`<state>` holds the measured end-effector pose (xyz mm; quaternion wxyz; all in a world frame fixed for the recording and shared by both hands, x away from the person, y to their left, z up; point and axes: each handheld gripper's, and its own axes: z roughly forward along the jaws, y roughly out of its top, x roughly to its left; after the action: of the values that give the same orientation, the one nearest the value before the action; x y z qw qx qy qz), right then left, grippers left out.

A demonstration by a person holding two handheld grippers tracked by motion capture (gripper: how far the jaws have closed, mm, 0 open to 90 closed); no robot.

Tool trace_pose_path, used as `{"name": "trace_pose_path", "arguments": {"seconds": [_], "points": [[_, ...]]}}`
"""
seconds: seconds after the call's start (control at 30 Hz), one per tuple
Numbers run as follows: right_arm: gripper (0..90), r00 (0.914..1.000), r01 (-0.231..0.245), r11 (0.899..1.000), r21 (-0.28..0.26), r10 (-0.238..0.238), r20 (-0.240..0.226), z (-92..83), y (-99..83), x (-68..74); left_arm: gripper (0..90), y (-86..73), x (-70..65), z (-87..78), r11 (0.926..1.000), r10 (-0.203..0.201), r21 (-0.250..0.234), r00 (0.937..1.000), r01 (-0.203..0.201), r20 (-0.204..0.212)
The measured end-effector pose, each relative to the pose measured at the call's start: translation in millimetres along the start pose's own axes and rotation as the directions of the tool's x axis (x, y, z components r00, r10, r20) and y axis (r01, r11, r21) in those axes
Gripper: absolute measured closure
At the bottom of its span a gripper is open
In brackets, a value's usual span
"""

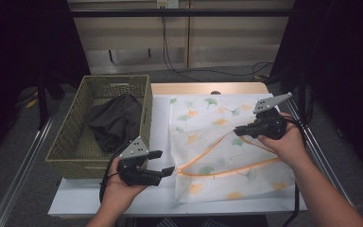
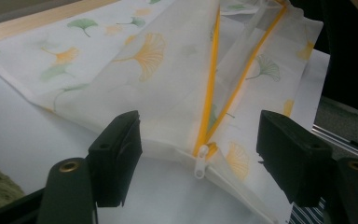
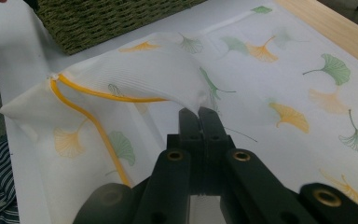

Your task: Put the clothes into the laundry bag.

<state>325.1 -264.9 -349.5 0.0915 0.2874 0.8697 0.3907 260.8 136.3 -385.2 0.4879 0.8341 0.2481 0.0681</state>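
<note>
One basket (image 1: pixel 75 142) stands at the table's (image 1: pixel 160 198) left edge and holds one dark cloth (image 1: pixel 114 122). Beside it lies one mesh bag (image 1: pixel 217 142), its yellow zipper (image 1: pixel 227 166) open. The right tool (image 1: pixel 238 129) pinches the bag's upper flap, jaws closed on it. The left tool (image 1: pixel 166 164) stands open just before the zipper pull (image 2: pixel 199 161), holding nothing.

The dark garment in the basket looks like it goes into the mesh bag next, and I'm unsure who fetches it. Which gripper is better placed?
Probably the left gripper: its jaws are open and free, beside the basket holding the dark garment. The right gripper is shut on the mesh bag, lifting its unzipped edge.
</note>
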Motion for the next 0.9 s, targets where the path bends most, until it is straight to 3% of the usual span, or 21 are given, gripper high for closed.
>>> {"name": "trace_pose_path", "arguments": {"seconds": [0.3, 0.67, 0.9], "points": [[90.0, 1.0, 0.001, 1.0, 0.001, -0.001, -0.002, 3.5, -1.9, -0.1, 24.7, 13.9, 11.6, -12.2, 0.9999, -0.012, 0.0, 0.9999, 0.012, -0.009], [90.0, 1.0, 0.009, 1.0, 0.007, -0.009, 0.001, 5.7, -4.4, 1.6, 15.6, 27.7, 19.0, -21.6, 0.9999, 0.007, 0.016, 0.999, -0.006, -0.045], [90.0, 1.0, 0.006, 1.0, 0.002, -0.006, -0.001, 5.1, -6.0, 0.9, 13.4, 35.8, 32.7, -28.4, 0.9998, 0.0, 0.018, 0.9984, 0.001, -0.057]]}}
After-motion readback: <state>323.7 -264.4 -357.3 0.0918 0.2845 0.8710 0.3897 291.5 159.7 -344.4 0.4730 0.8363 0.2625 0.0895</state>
